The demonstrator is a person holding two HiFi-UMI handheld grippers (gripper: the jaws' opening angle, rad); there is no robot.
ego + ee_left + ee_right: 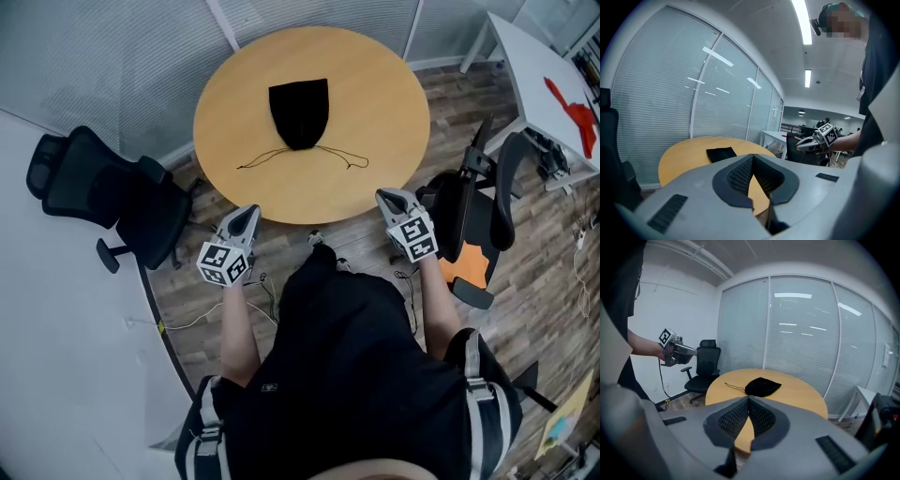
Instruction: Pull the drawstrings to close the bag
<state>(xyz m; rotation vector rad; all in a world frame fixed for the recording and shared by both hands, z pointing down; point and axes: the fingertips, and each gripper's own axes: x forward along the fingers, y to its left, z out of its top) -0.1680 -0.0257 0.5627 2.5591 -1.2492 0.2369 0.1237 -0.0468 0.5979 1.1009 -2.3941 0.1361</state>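
1. While the flat black fabric drawstring bag (300, 111) lies toward the far middle of the round light-wood table (375, 94), its narrow end points at the person and looks gathered; how tightly, I cannot tell.
2. Its thin dark drawstrings (255, 162) trail left and right from that end, slack on the wood, neither one held.
3. The left gripper (249, 213) and the right gripper (388, 196) hover off the near table rim, each with its jaws closed tip to tip on nothing.
4. This fits a bag cinched and let go, or one waiting for a pull (the slack cords suit both).
5. Any pull goes best, I judge, with each cord pinched near its outer end and drawn straight sideways, evenly, so the light bag does not slide.
6. Room is generous: bare wood lies on either side of the bag, though the black office chair (103, 187) on the left and another dark chair (487, 202) on the right stand close to the rim and may crowd the elbows.
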